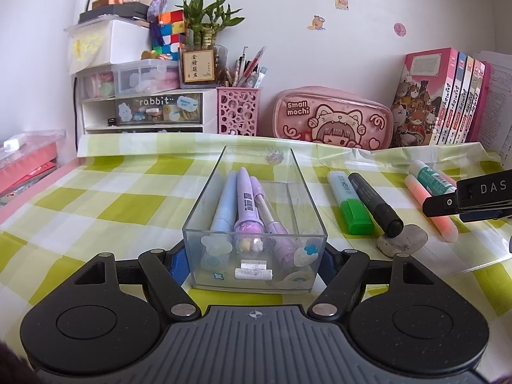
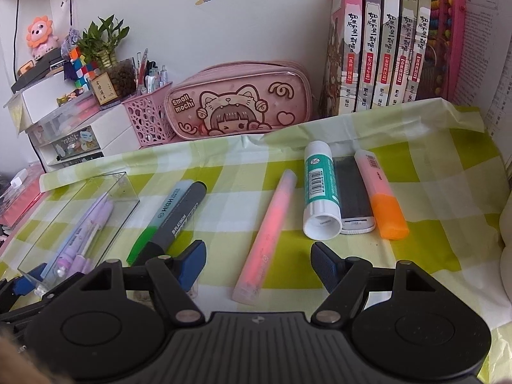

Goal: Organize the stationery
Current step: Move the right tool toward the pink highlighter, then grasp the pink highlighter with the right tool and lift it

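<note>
Left wrist view: left gripper [image 1: 255, 264] clenched on the near end of the clear plastic box [image 1: 307, 192], blue pads pressed against both side walls, low in the centre of the frame. Inside the box, three pens lying lengthwise: a pale blue pen [image 1: 222, 201], a lilac pen [image 1: 245, 200] and a thinner purple pen [image 1: 267, 211]; two small white erasers [image 1: 252, 270] at the near end. Box standing on the green-and-white checked tablecloth [image 1: 112, 198].

Right of the box, side by side and touching: green highlighter [image 1: 348, 201] and black marker [image 1: 376, 203], the marker's cap resting on a grey kneaded eraser [image 1: 404, 241]. Further right, a pink highlighter [image 1: 430, 211] and a glue stick [image 1: 433, 176], partly hidden by the right gripper entering at the right edge.

Right wrist view: right gripper [image 2: 257, 260] released, jaws spread wide, nothing gripped. Pink highlighter [image 2: 268, 233] lying between the blue fingertips [image 2: 323, 262], touching neither, running from the lower centre up toward mid-frame. Just right of it, in a row: glue stick [image 2: 320, 188], a dark eraser in a white sleeve [image 2: 353, 198] and an orange highlighter [image 2: 380, 198], all touching. Left of centre, green highlighter [image 2: 160, 214] and black marker [image 2: 179, 217]; clear box [image 2: 124, 188] at the far left.

Along the wall in the upper part of the frame: pink pencil case [image 2: 240, 102], pink pen cup [image 2: 148, 121], row of books [image 2: 384, 38].
</note>
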A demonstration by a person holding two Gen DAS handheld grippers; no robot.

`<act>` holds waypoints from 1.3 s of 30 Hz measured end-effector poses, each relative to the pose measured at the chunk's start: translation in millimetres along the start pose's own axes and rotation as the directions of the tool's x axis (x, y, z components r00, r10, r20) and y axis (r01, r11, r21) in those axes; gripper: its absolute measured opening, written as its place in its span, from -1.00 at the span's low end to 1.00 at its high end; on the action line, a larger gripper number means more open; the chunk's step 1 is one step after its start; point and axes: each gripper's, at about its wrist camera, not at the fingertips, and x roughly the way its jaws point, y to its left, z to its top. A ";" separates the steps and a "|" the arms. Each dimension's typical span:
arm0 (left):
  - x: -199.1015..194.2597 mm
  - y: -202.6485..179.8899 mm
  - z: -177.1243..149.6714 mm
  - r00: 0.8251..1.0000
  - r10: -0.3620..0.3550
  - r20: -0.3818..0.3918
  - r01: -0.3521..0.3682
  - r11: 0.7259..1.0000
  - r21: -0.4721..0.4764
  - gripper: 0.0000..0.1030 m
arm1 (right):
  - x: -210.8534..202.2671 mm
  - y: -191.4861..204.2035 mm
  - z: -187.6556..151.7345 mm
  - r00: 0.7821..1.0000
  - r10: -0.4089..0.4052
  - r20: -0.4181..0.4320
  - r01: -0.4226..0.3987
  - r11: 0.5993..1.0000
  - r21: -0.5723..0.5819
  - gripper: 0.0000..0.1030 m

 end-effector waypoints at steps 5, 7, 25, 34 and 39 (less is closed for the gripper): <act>0.9 -0.6 0.4 1.000 -0.002 -0.003 0.002 1.000 0.006 0.42 | 2.9 1.0 -2.3 1.000 0.002 -0.004 -0.002 1.000 -0.007 0.41; 0.8 -0.7 0.4 1.000 -0.002 -0.002 0.002 1.000 0.006 0.42 | 3.6 0.4 -2.7 1.000 -0.005 0.000 0.005 1.000 -0.008 0.33; 1.4 -1.2 0.3 1.000 -0.004 -0.002 0.004 1.000 0.009 0.42 | 1.9 4.8 -1.9 0.999 -0.040 -0.009 0.039 0.998 -0.055 -0.61; 1.4 -1.1 0.3 1.000 -0.004 -0.002 0.004 1.000 0.009 0.42 | -4.0 4.5 -5.6 0.999 -0.030 -0.027 0.027 0.997 -0.077 -0.62; 1.5 -1.1 0.3 1.000 -0.004 -0.002 0.004 1.000 0.009 0.42 | -12.4 0.6 -10.0 0.999 0.000 -0.046 -0.002 0.998 -0.065 -0.62</act>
